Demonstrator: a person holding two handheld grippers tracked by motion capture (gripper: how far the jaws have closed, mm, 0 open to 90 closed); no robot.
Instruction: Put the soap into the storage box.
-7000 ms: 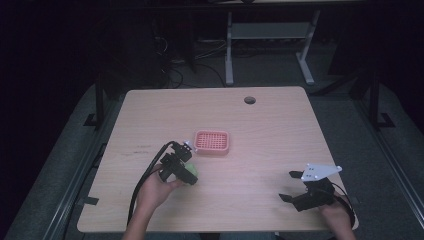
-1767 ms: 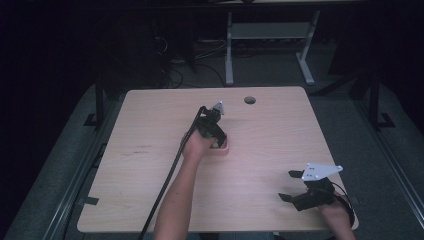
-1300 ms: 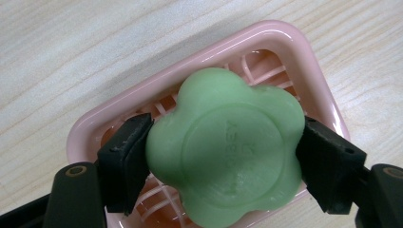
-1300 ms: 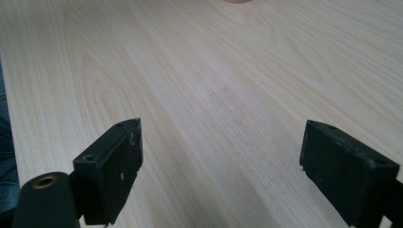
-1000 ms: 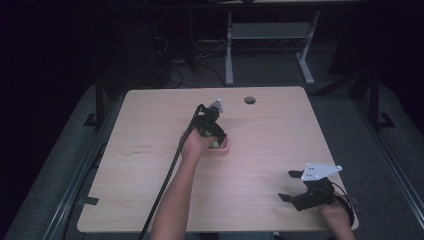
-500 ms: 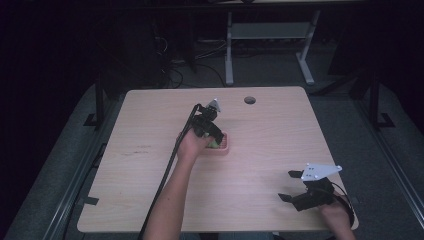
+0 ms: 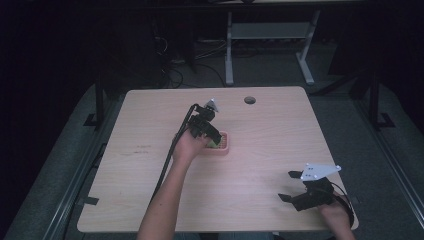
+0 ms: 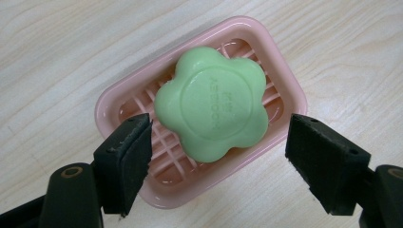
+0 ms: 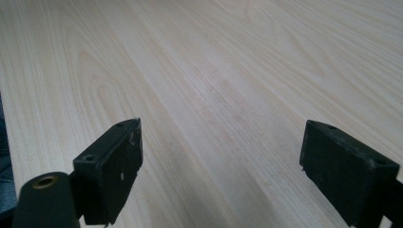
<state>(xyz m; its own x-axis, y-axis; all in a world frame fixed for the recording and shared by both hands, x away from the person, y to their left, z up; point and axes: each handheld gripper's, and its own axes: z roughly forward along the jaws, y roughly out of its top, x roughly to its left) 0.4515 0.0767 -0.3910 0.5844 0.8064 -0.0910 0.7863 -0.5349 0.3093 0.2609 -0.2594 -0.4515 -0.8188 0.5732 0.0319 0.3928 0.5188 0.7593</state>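
A green flower-shaped soap (image 8: 211, 102) lies in a pink slotted soap dish (image 8: 105, 107) on the wooden table. My left gripper (image 8: 221, 137) hovers just above it, open, one jaw on either side of the soap and neither touching it. In the high view the left gripper (image 7: 211, 136) is over the dish (image 7: 226, 146) at mid-table, and a sliver of the soap (image 7: 215, 143) peeks out beside it. My right gripper (image 7: 289, 185) rests open near the front right corner. In its own view the right gripper (image 9: 221, 147) has bare wood between its jaws.
A round cable hole (image 7: 249, 100) sits near the table's far edge. The left gripper's black cable (image 7: 170, 155) trails along the forearm to the front edge. Dark floor and a white desk frame (image 7: 270, 35) lie beyond the table.
Seven seconds ago the left gripper held the soap in front of the dish; it has since moved over the dish and let go. In the last second it barely shifted. The right gripper stayed still.
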